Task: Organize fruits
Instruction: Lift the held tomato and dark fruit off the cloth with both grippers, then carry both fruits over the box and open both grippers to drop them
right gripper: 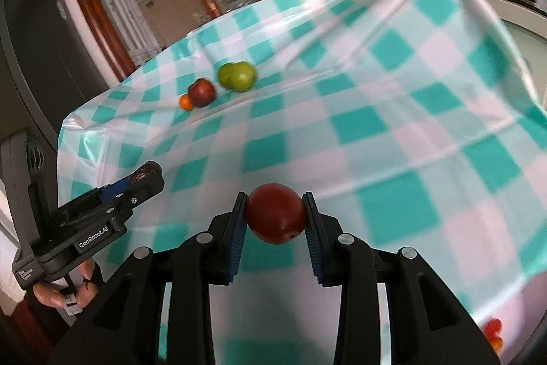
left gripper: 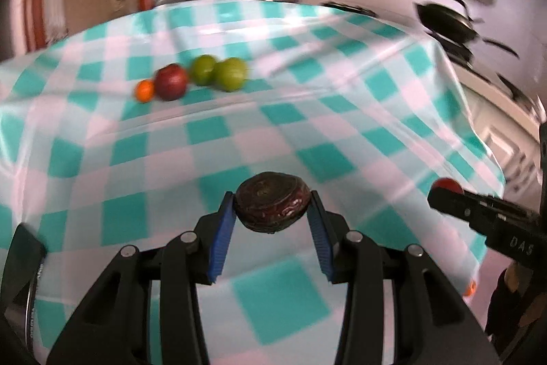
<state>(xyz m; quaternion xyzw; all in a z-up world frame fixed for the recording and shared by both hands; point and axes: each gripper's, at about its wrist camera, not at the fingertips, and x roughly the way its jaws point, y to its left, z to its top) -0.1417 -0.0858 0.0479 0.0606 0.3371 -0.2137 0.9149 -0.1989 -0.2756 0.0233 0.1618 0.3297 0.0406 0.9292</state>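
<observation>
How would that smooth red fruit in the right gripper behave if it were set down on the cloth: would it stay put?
The red fruit looks round and glossy, so it would probably roll, especially on the wrinkled tablecloth. Its skin seems firm; the right gripper pinches it without visible denting. Being smooth, it might slip if the grip loosens.

You hold a dark wrinkled fruit (left gripper: pixel 272 200) and a red fruit (right gripper: pixel 276 217) aloft. Four fruits lie grouped: orange (left gripper: pixel 145 90), red apple (left gripper: pixel 171 82), two green apples (left gripper: pixel 218 73).
</observation>
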